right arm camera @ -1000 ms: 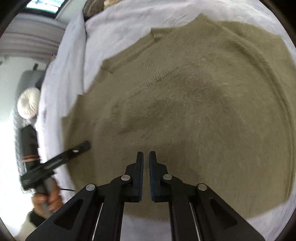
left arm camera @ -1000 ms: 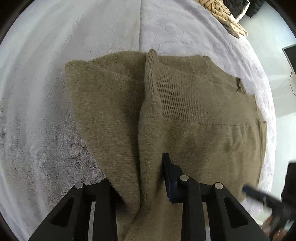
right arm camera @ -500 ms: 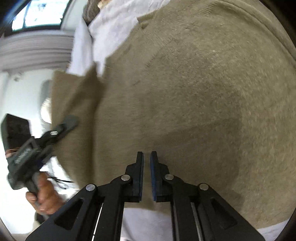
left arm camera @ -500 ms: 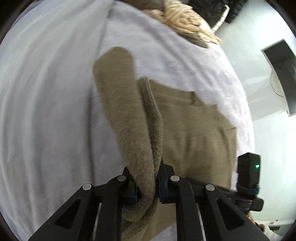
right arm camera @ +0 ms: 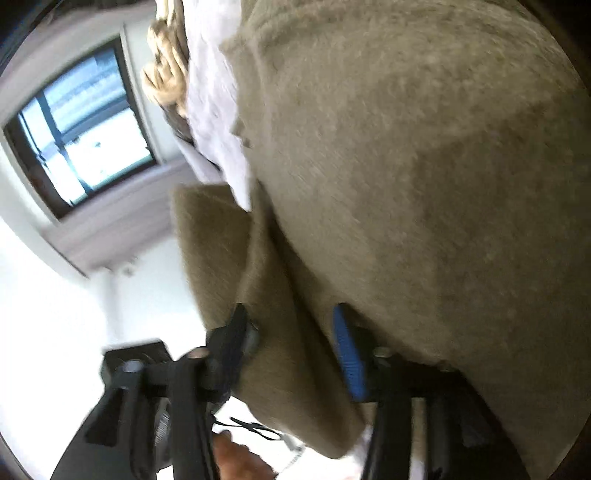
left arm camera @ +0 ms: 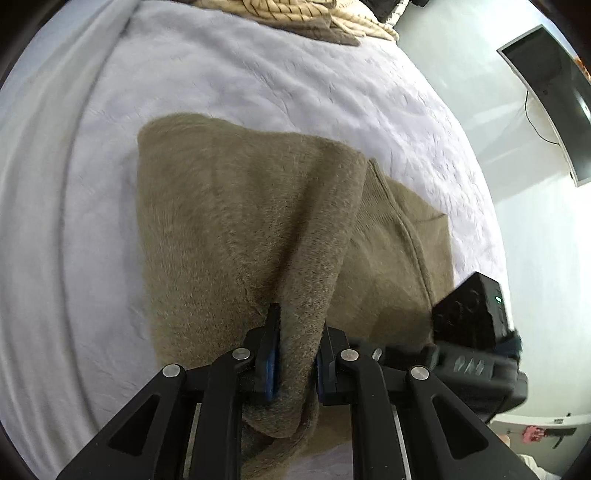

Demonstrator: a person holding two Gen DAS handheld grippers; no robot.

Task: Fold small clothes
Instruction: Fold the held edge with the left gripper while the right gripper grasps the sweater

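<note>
An olive-brown knit sweater lies on a pale lavender blanket. My left gripper is shut on a bunched fold of the sweater and holds it raised, so the cloth drapes down from the jaws. The right gripper's body shows just to the right of it. In the blurred right wrist view, my right gripper is rolled over at the sweater's edge. Its jaws are opening, and a hanging fold of the sweater lies between the fingers without being pinched.
A beige cable-knit garment lies at the far end of the blanket. A dark screen hangs on the wall to the right. A window shows past the bed's edge. A person's hand appears low in the right wrist view.
The left gripper closed on a sweater fold and carried it up and across the garment. The right gripper rolled, came down to the sweater's edge, and its shut jaws spread apart around a fold.
</note>
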